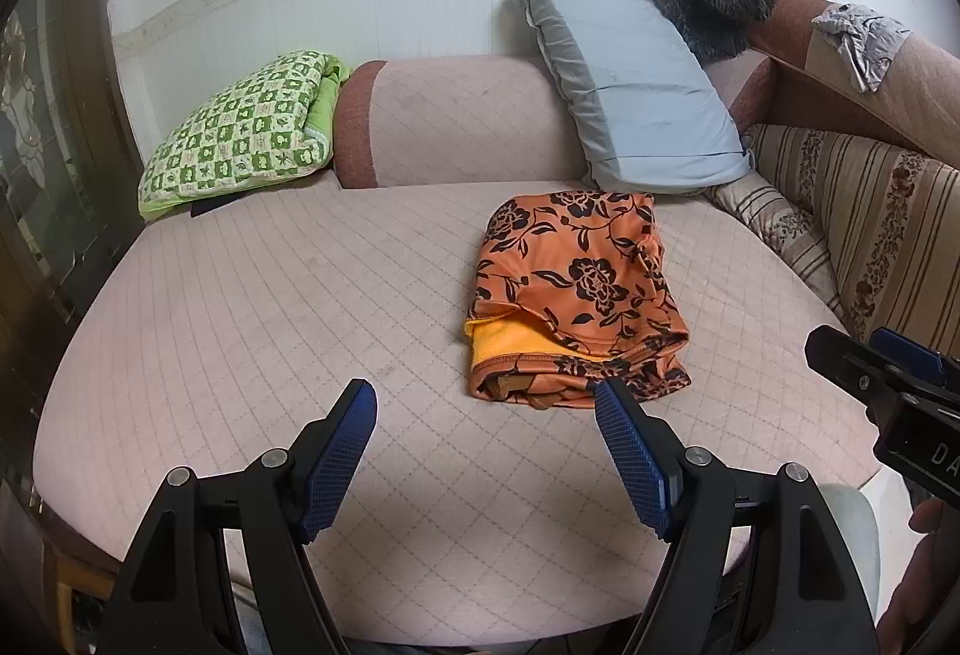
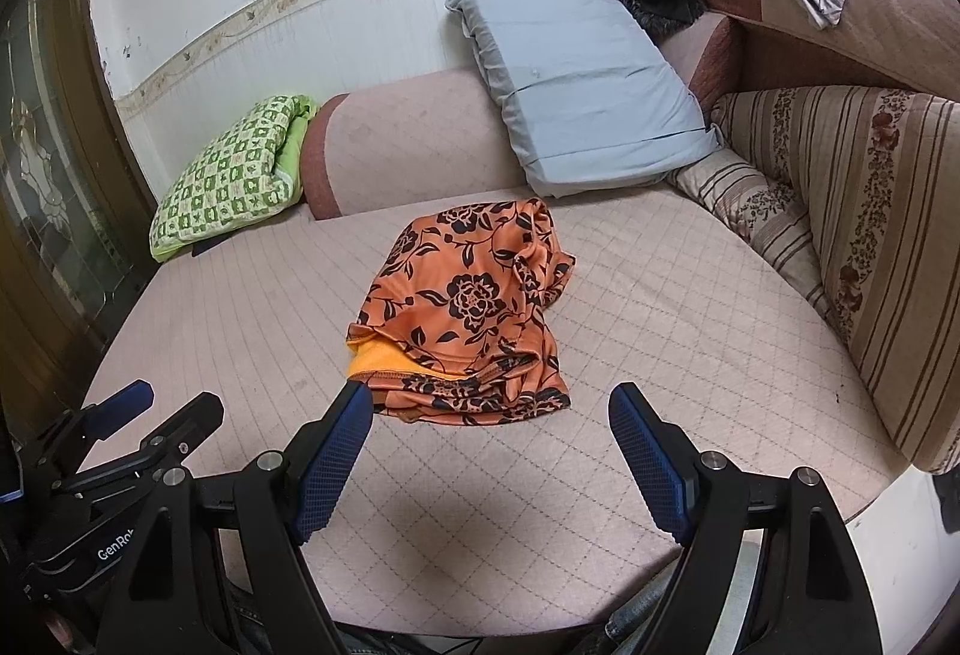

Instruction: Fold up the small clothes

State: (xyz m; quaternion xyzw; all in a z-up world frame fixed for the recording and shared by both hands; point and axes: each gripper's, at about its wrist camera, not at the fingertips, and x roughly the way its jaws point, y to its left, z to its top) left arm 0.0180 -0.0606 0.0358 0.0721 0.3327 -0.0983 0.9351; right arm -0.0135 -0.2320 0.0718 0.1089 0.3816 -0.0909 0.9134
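Observation:
An orange garment with black flowers (image 1: pixel 576 289) lies folded in a bundle on the pink quilted sofa seat (image 1: pixel 270 307); its plain orange inside shows at the near left corner. It also shows in the right wrist view (image 2: pixel 468 313). My left gripper (image 1: pixel 486 403) is open and empty, just short of the garment's near edge, with its right fingertip by the hem. My right gripper (image 2: pixel 492 403) is open and empty, in front of the garment's near edge. The right gripper also shows at the right edge of the left wrist view (image 1: pixel 870 361).
A green checked folded blanket (image 1: pixel 240 133) lies at the back left. A grey-blue pillow (image 1: pixel 630 85) leans on the backrest. A striped cushion (image 1: pixel 858 211) lines the right side, with a dark fur item (image 1: pixel 714 1) and a grey cloth (image 1: pixel 864 37) above.

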